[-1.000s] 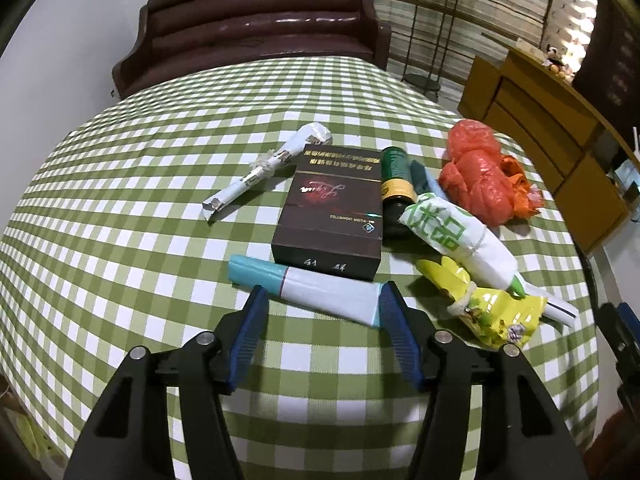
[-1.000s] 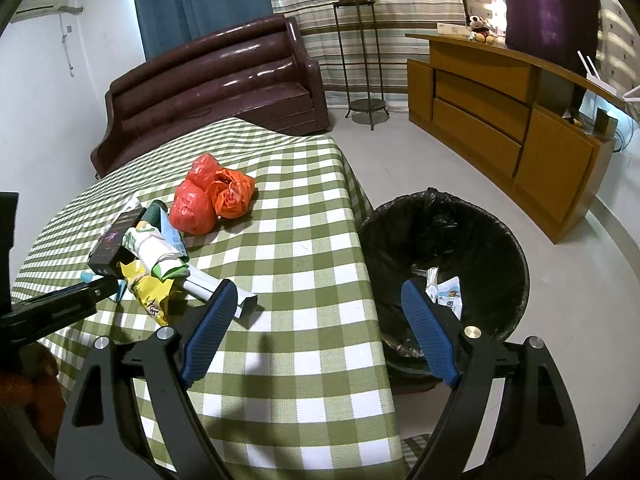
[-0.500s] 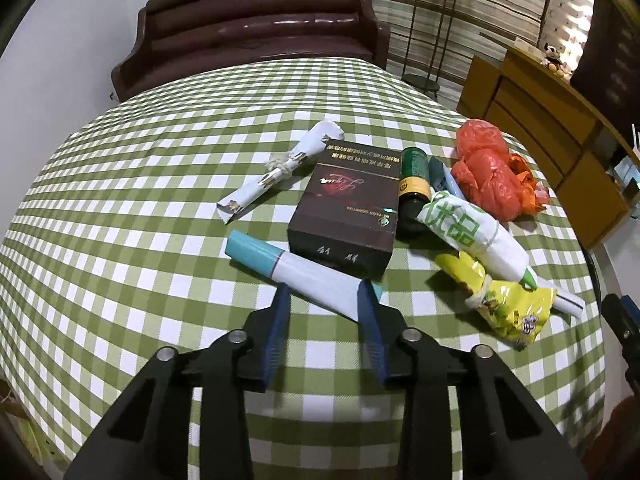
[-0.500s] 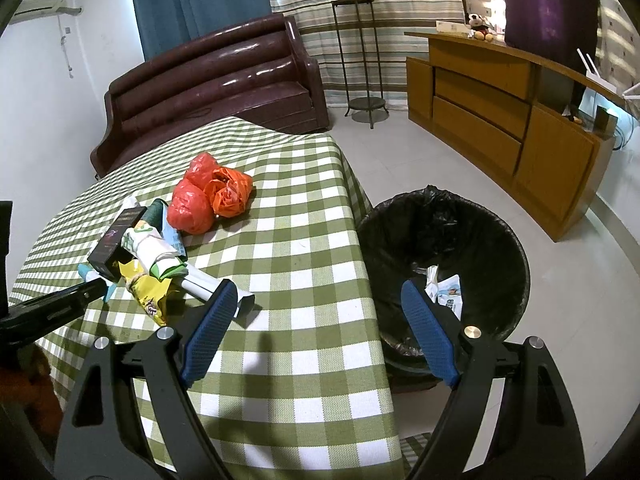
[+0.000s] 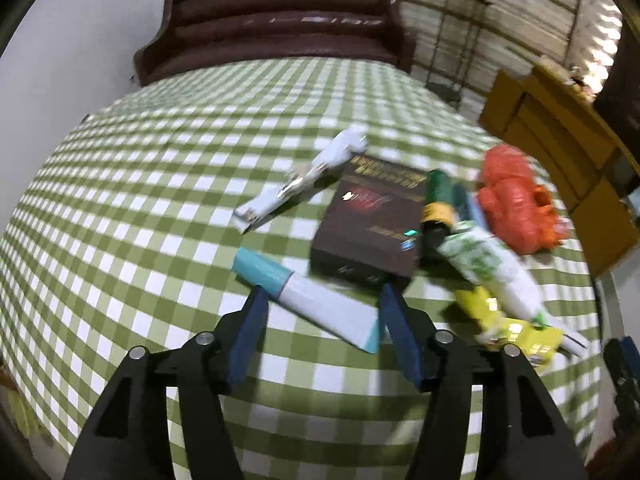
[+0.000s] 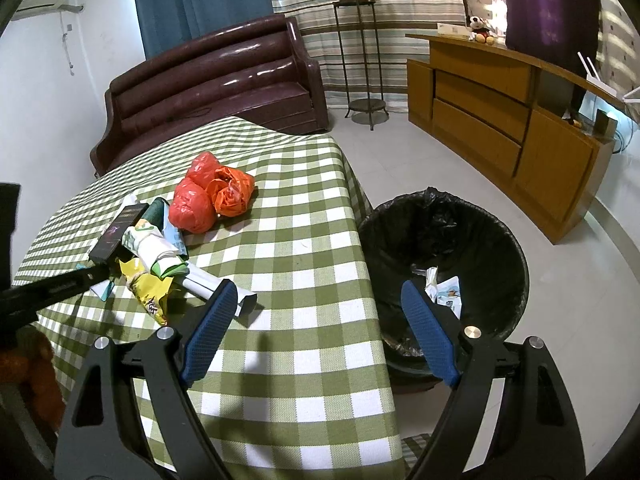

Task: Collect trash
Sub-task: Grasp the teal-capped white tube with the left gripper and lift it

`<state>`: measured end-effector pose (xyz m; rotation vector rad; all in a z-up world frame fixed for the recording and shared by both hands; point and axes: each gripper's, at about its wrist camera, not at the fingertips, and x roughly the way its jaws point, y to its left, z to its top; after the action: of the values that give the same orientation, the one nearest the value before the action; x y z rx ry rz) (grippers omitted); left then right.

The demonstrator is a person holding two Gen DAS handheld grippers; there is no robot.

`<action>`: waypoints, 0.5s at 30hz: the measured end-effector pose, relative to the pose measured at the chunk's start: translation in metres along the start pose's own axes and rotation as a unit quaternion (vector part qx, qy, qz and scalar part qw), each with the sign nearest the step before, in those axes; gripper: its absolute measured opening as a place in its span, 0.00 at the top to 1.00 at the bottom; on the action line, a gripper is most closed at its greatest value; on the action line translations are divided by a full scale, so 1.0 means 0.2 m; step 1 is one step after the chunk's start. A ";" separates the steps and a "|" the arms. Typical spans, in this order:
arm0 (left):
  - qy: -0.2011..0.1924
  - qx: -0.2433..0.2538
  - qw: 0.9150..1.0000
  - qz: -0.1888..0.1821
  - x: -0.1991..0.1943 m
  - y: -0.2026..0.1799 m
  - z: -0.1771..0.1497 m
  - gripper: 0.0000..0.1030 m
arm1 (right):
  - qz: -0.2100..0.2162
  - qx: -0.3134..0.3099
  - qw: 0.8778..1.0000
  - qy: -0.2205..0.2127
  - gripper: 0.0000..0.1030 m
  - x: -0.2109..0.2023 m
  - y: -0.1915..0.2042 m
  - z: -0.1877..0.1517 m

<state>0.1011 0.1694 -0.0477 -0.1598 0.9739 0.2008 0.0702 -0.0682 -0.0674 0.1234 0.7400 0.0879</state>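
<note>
A white tube with a teal cap lies on the green checked table between the fingers of my left gripper, whose jaws are opening and not pressing on it. Behind it lie a dark brown box, a rolled white wrapper, a green bottle, a white-green wrapper, a yellow packet and red plastic bags. My right gripper hangs open and empty over the table's edge, beside the black-lined bin.
Crumpled paper lies inside the bin, which stands on the floor at the table's right edge. A brown sofa sits behind the table. A wooden cabinet and a plant stand stand at the right.
My left jaws narrowed around the tube half a second ago and have widened again; the tube still lies on the cloth. The right gripper has not moved.
</note>
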 end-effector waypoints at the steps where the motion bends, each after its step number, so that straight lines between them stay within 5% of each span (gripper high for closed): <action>1: -0.007 0.007 1.000 0.003 0.00 -0.01 0.00 0.43 | 0.000 0.000 1.000 0.000 0.20 0.00 0.00 0.00; 8: -0.019 0.030 0.999 -0.001 -0.02 0.04 -0.03 0.68 | -0.001 -0.001 1.000 0.001 0.20 0.00 0.00 0.00; 15: -0.011 0.038 0.999 -0.021 -0.05 0.10 -0.05 0.77 | -0.002 -0.002 1.000 0.001 0.20 0.00 0.00 0.00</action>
<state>0.0832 0.1848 -0.0465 -0.1071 0.9534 0.1270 0.0701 -0.0674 -0.0672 0.1181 0.7414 0.0865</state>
